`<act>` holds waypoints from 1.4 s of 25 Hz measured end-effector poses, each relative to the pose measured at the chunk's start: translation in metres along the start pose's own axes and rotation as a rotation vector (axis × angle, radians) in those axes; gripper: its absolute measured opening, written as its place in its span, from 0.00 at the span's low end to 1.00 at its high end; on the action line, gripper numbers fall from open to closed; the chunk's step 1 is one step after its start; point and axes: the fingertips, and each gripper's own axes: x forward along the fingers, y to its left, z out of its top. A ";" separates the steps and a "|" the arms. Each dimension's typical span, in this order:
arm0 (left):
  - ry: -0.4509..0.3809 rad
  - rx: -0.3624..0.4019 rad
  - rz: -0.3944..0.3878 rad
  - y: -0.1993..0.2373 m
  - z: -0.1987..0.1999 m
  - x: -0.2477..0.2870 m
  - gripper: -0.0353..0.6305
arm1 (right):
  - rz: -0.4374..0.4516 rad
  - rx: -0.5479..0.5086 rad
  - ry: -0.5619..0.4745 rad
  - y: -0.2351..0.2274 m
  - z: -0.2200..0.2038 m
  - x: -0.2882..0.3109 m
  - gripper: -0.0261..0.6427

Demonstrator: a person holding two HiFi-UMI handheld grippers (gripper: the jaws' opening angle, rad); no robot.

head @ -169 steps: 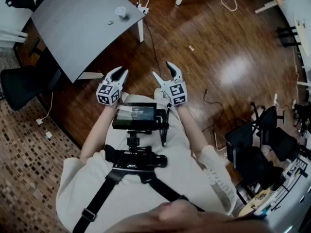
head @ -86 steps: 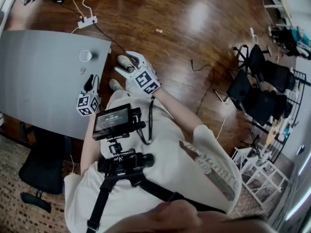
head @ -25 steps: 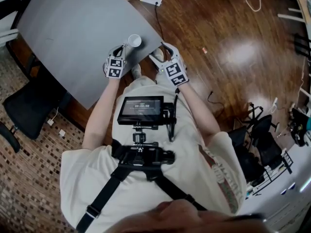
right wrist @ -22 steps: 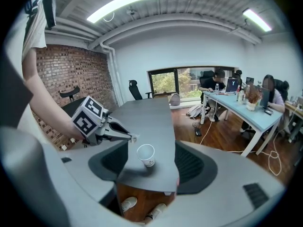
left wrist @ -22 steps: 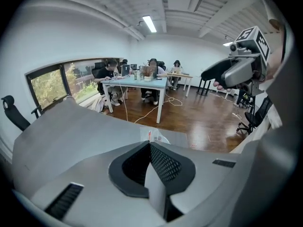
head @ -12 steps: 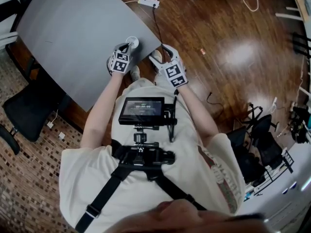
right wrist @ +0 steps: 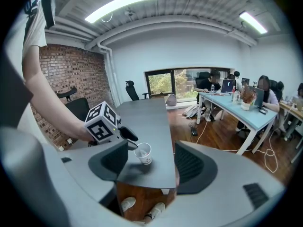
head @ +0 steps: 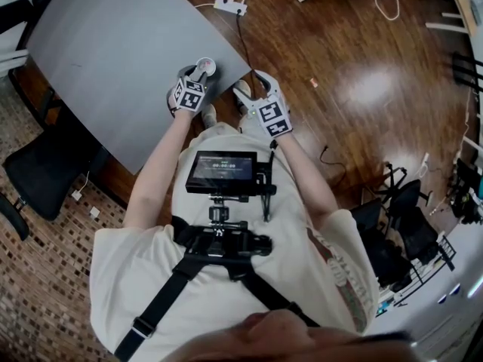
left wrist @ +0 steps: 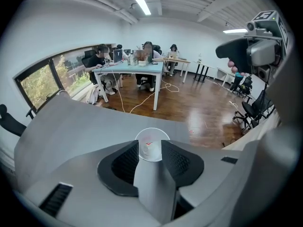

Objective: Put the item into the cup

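Lately I'm easing my left gripper (head: 196,74) down over the white paper cup (left wrist: 161,142), jaws spreading wide so the small pale item (left wrist: 149,147) is landing inside.

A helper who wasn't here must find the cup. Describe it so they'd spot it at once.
Start at the big grey table and go to the corner nearest the person. Just inside it stands a small white paper cup, upright, a small pale item inside; it is the only thing I see standing on that table.
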 end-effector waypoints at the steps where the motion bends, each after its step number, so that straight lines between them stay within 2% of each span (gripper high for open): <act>1: -0.013 0.007 0.003 0.000 0.003 -0.002 0.28 | -0.001 0.001 -0.001 -0.001 0.000 0.000 0.53; 5: -0.095 -0.001 0.002 -0.002 0.020 -0.021 0.28 | -0.008 -0.011 -0.019 0.001 0.004 -0.003 0.53; 10: -0.280 -0.035 0.028 -0.006 0.038 -0.086 0.28 | -0.023 -0.026 -0.029 0.021 0.007 -0.014 0.53; 13: -0.359 -0.072 0.028 -0.006 0.042 -0.118 0.28 | -0.038 -0.035 -0.046 0.030 0.013 -0.017 0.53; 17: -0.424 -0.111 0.005 -0.007 0.032 -0.158 0.28 | -0.062 -0.049 -0.070 0.053 0.022 -0.022 0.53; 21: -0.522 -0.120 0.000 -0.005 0.010 -0.221 0.28 | -0.096 -0.047 -0.093 0.099 0.027 -0.037 0.53; 24: -0.590 -0.112 0.003 -0.005 0.005 -0.248 0.28 | -0.124 -0.029 -0.129 0.108 0.029 -0.046 0.53; 27: -0.619 -0.114 -0.007 -0.005 0.001 -0.253 0.28 | -0.152 -0.019 -0.164 0.102 0.032 -0.050 0.53; 35: -0.598 -0.131 -0.046 -0.017 -0.020 -0.253 0.28 | -0.202 0.000 -0.183 0.091 0.018 -0.064 0.53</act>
